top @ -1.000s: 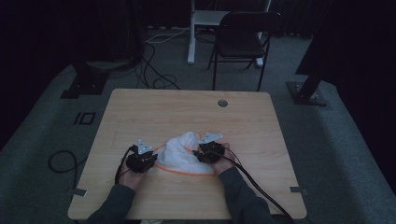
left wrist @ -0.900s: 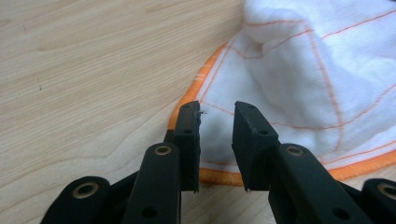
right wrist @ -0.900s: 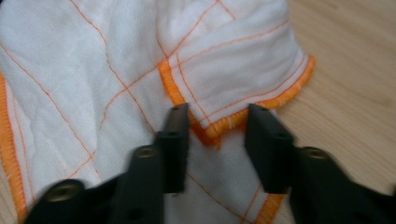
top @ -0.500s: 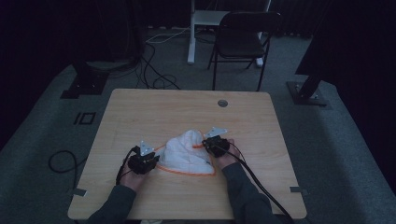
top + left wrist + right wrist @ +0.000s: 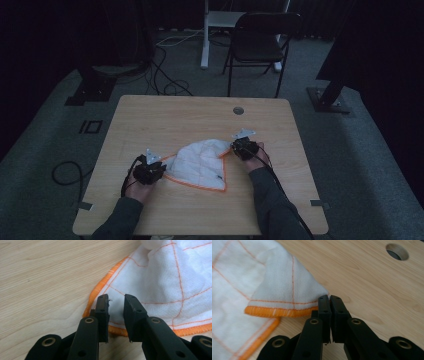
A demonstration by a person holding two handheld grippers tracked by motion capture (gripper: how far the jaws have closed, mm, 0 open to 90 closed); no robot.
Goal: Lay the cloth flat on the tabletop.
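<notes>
Wooden table (image 5: 150, 115), one white cloth (image 5: 202, 162), two tools, right tool (image 5: 329, 298) gripping cloth.

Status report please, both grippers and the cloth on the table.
Left gripper open, jaws over the near corner of the white cloth with orange hem. Right gripper shut on the cloth's far corner. Light wooden table, nothing in the way.
</notes>
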